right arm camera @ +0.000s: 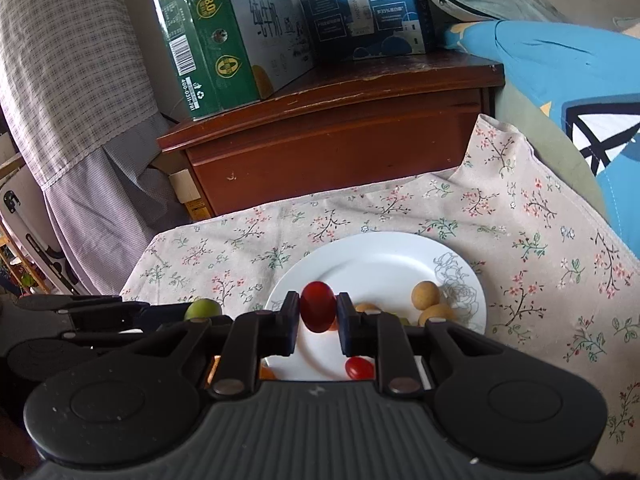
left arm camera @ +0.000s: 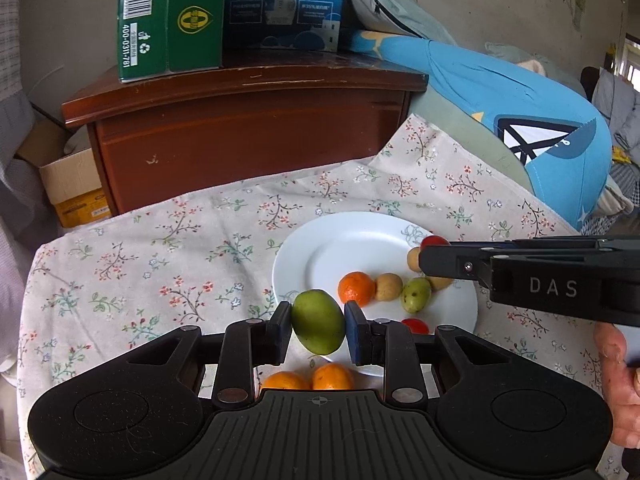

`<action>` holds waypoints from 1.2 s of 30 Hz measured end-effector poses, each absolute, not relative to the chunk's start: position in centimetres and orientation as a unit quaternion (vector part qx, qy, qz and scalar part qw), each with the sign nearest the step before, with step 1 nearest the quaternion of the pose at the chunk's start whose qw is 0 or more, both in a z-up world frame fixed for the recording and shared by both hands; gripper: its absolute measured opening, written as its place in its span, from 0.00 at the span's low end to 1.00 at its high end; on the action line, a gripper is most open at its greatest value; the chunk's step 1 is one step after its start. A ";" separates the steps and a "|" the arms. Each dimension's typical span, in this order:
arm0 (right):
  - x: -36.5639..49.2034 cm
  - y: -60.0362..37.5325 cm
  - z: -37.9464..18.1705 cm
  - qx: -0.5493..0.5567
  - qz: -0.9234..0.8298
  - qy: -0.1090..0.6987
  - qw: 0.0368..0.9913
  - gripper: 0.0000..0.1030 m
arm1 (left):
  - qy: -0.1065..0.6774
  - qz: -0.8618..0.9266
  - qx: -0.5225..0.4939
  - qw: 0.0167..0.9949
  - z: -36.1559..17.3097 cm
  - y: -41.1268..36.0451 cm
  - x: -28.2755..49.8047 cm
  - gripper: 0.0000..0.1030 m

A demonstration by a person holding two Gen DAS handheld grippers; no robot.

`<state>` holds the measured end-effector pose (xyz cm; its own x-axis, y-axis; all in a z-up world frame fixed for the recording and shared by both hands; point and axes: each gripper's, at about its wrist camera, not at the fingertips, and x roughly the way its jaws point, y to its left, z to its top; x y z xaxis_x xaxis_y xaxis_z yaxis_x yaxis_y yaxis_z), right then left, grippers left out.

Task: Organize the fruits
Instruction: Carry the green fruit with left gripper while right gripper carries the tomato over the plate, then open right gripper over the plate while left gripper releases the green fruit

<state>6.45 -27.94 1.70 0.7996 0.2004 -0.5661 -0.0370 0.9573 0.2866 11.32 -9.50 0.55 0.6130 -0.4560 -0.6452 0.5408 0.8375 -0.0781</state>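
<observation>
The left gripper is clamped on a green fruit, its two pads pressed against the fruit's sides, and carries it in the air over the near rim of the white plate. The right gripper is likewise closed on a dark red cherry tomato, held clear of the plate's surface just above its near half. In the left wrist view the right gripper reaches in from the right side, over the far right part of the plate, with a hand gripping its handle.

Just beyond the left gripper's fingertips, a small orange, a brownish round fruit and a smaller speckled green fruit sit in a rough row on the plate. Further right, partly hidden behind the right gripper, are more brownish round fruits near the plate's flower-printed edge. A second cherry tomato lies on the plate just below the right gripper's fingers. Below the left gripper's fingers, two more oranges rest on the floral tablecloth, just off the plate's near rim.

As a judgement, the sorting is partway through: several fruits are already gathered on the plate, two are in transit, and at least the two oranges on the cloth remain to be placed. The far left part of the plate is bare.
</observation>
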 end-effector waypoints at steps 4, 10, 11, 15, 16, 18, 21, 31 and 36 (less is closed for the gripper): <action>7.9 -28.8 1.2 0.137 0.056 0.316 0.937 0.19 | 0.343 -0.294 0.063 0.890 0.4 -10.7 12.0 0.25; 9.7 -29.4 0.1 0.134 0.048 0.328 0.934 0.19 | 0.355 -0.304 0.064 0.882 -0.5 -12.0 13.0 0.25; 10.0 -29.5 0.0 0.134 0.048 0.329 0.934 0.19 | 0.358 -0.305 0.064 0.880 -0.7 -12.1 13.1 0.25; 11.1 -29.9 -0.8 0.132 0.044 0.335 0.932 0.19 | 0.369 -0.308 0.065 0.874 -1.5 -12.9 13.6 0.25; 11.3 -30.1 -1.0 0.133 0.043 0.338 0.931 0.19 | 0.372 -0.310 0.065 0.873 -1.8 -13.1 13.8 0.25; 11.8 -30.3 -1.5 0.137 0.040 0.344 0.928 0.19 | 0.376 -0.312 0.064 0.870 -2.1 -13.5 14.0 0.25; 12.4 -30.6 -2.1 0.139 0.038 0.350 0.926 0.19 | 0.381 -0.312 0.062 0.868 -2.5 -13.9 14.5 0.25; 13.5 -31.3 -2.5 0.160 0.024 0.349 0.923 0.24 | 0.374 -0.303 0.046 0.875 -1.7 -13.9 15.3 0.43; 13.3 -31.0 -1.5 0.150 0.025 0.339 0.928 0.30 | 0.346 -0.280 0.047 0.894 0.1 -12.9 15.2 0.74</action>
